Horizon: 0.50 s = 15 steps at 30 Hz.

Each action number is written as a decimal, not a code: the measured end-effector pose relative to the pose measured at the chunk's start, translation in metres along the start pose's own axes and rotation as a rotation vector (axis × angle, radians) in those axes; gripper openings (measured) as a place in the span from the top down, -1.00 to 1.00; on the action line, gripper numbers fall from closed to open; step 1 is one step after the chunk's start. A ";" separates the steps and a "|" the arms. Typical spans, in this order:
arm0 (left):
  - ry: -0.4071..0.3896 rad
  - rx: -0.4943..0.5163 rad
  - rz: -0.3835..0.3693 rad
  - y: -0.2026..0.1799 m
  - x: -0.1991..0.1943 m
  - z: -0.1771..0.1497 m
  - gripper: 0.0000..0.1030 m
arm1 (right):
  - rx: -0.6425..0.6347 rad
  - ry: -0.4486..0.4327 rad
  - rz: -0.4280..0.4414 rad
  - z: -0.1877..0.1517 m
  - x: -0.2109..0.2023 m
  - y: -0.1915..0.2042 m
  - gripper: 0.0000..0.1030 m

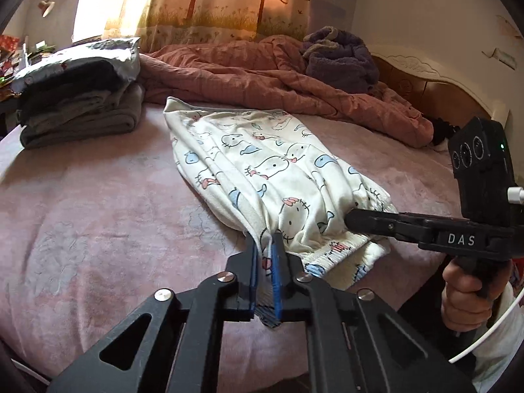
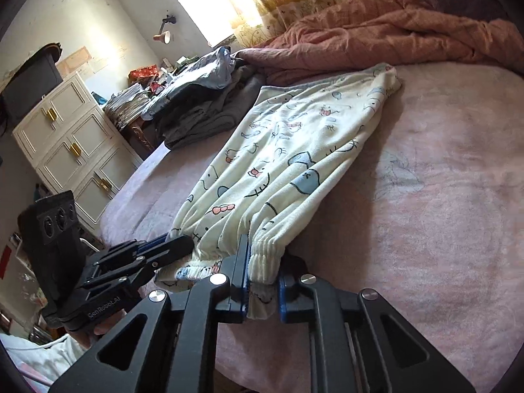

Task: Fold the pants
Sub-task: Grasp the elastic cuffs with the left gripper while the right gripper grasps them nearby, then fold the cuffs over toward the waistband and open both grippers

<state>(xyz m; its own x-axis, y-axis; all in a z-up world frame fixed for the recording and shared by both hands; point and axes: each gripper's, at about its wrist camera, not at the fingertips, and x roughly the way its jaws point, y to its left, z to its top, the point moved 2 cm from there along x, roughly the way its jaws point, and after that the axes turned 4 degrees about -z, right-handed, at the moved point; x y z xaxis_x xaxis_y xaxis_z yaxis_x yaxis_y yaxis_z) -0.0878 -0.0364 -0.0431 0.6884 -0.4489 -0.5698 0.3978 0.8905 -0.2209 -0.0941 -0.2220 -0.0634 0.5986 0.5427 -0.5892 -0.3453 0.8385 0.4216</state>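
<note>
Pants (image 1: 262, 170), cream with cartoon print, flat on pink bed (image 1: 98, 213), both grippers' fingers (image 1: 276, 249) clamped on cuffs.

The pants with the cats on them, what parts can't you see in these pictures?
- Left wrist view: the left claw hides the pants' pinched hem.
- Right wrist view: the right claw covers part of the ribbed cuff.
- Both views: the underside lies against the bed.
- Both views: it's unclear how many layers are folded.

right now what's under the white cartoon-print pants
The white cartoon-print fleece pants lie directly on the pink plush bed cover, which shows all around them. Whatever is beneath their middle is covered. Both grippers pinch the near cuffs: left gripper, right gripper.
</note>
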 end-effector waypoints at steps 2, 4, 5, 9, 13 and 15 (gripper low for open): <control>-0.006 -0.050 -0.029 0.000 -0.017 -0.008 0.89 | 0.008 -0.011 0.010 -0.015 -0.012 0.007 0.75; -0.019 -0.070 -0.034 -0.003 -0.038 -0.019 0.89 | 0.009 -0.035 0.030 -0.034 -0.029 0.017 0.75; -0.020 -0.078 -0.036 -0.005 -0.047 -0.024 0.89 | 0.005 -0.046 0.036 -0.043 -0.038 0.023 0.75; -0.025 -0.065 -0.023 -0.022 -0.076 -0.030 0.89 | -0.026 -0.075 0.032 -0.067 -0.067 0.047 0.75; -0.028 -0.039 0.011 -0.027 -0.075 -0.010 0.89 | -0.006 -0.070 0.024 -0.054 -0.074 0.050 0.75; -0.030 -0.032 0.035 -0.023 -0.065 0.006 0.88 | 0.000 -0.081 0.028 -0.037 -0.074 0.049 0.75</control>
<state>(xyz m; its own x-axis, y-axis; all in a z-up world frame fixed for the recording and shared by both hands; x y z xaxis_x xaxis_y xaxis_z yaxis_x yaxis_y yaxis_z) -0.1383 -0.0280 0.0039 0.7199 -0.4190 -0.5534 0.3537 0.9074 -0.2270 -0.1822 -0.2192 -0.0251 0.6451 0.5605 -0.5192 -0.3630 0.8228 0.4372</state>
